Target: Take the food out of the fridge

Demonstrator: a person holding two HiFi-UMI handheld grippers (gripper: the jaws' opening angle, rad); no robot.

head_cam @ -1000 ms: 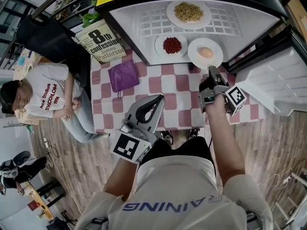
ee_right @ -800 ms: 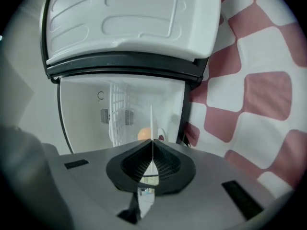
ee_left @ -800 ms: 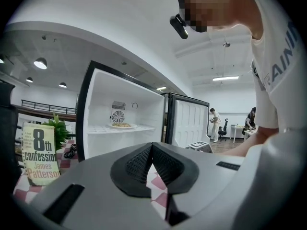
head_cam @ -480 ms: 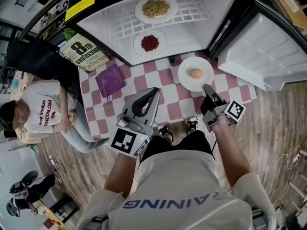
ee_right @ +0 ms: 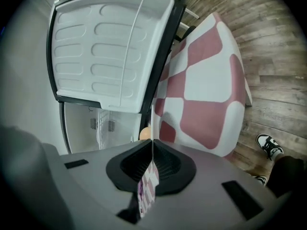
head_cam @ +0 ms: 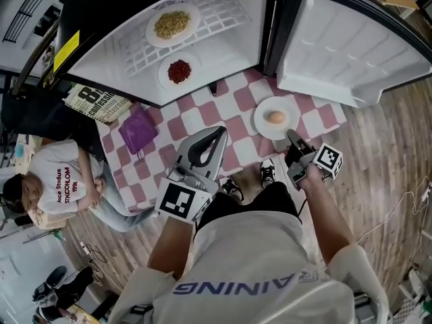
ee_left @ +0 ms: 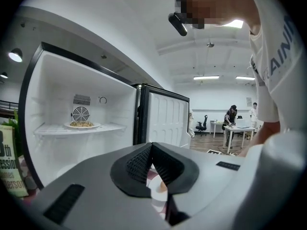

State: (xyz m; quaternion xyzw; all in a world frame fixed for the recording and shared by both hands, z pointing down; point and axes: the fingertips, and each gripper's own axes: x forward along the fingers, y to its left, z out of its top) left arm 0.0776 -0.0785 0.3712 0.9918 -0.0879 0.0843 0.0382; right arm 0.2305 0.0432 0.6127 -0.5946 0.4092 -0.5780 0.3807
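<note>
My right gripper (head_cam: 291, 136) is shut on the near rim of a white plate (head_cam: 275, 118) with a round tan piece of food on it, over the right part of the red-and-white checked table (head_cam: 229, 110). In the right gripper view the plate's rim (ee_right: 152, 123) runs edge-on between the pads of the right gripper (ee_right: 152, 145). Two more plates stay in the open fridge (head_cam: 223, 5): noodles (head_cam: 172, 24) on the rack and red food (head_cam: 179, 71) below. My left gripper (head_cam: 217, 135) is shut and empty above the table's front; in its own view the left gripper (ee_left: 151, 146) faces the fridge.
The white fridge door (head_cam: 344, 46) stands open at the right. A book (head_cam: 98, 101) and a purple cloth (head_cam: 138, 128) lie on the table's left. A person in a white shirt (head_cam: 64, 187) sits at the left on the wooden floor.
My right gripper has drawn the plate with the tan food out of the fridge and down over the table's right part. The left gripper has stayed shut and shifted slightly.
</note>
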